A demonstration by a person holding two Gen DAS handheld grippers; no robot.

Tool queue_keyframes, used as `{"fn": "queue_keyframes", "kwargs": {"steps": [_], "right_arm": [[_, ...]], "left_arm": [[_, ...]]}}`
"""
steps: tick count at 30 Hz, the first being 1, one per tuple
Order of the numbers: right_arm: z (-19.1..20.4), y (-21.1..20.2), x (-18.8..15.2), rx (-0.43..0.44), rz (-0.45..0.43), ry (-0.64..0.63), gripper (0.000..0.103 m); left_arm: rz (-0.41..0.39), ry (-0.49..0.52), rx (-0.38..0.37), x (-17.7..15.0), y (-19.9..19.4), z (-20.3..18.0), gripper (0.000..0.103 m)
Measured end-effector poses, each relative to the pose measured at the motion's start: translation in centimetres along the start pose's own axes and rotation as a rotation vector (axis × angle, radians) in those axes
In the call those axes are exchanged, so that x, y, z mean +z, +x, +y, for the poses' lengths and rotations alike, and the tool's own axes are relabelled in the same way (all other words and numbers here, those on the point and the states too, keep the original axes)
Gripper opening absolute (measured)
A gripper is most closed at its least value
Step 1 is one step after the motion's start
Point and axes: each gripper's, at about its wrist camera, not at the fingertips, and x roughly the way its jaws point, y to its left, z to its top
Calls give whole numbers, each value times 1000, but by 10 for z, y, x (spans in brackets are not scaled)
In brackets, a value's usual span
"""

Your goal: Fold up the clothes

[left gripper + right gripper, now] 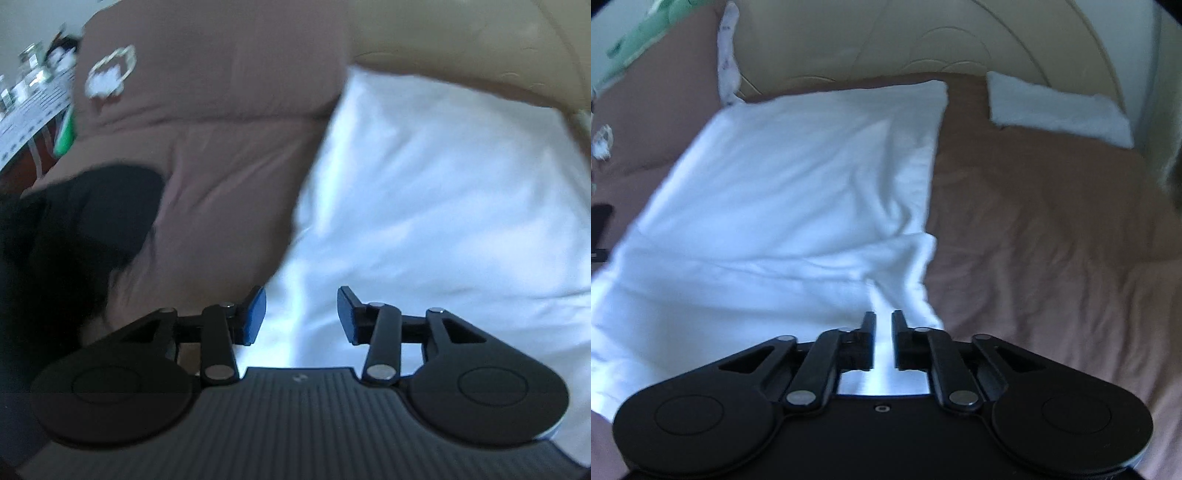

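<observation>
Nearest in the left wrist view, the left gripper [301,314] hovers over the near part of the white cotton garment [424,206], its blue-padded fingers [255,314] apart with only cloth showing below them and nothing pinched. In the right wrist view, the right gripper [884,338] sits low over the garment's near right edge [798,206]; its black fingers [868,332] stand a narrow slit apart, and white cloth shows through the gap, but the blur hides whether any of it is caught, so I cannot tell if there is a grip.

The garment lies spread and roughly rectangular on the brown bedsheet [1052,240], with a loose flap along its right side lapping back over the body and wrinkles bunching there. I judge the step in hand to be taking hold of the near edge for a fold away from the person. The next move calls for both grippers to pinch matching near corners, lift together and carry the edge toward the far hem without dragging the bunched flap askew.

Counted: two grippers; one white garment being worked; one black cloth item [92,229] at the left beside it; one small white folded towel or pillow [1056,107] at the far right; one brown cushion with a white print [207,66]; one beige padded headboard [923,40] farthest off.
</observation>
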Motion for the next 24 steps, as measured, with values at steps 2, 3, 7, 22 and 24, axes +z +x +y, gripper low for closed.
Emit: {"fn": "queue_keyframes", "kwargs": {"steps": [2, 3, 7, 22, 24], "right_arm": [[9, -6, 6, 36, 1, 8, 35], [13, -8, 9, 59, 4, 7, 37], [22, -18, 26, 137, -14, 17, 51], [11, -10, 121, 175, -91, 24, 69], [1, -2, 139, 208, -85, 51, 69]], "left_arm": [[22, 104, 40, 13, -8, -21, 55], [27, 147, 52, 18, -12, -31, 59], [11, 241, 32, 39, -29, -62, 70], [-35, 283, -82, 108, -21, -118, 78], [-12, 284, -78, 116, -10, -120, 78]]}}
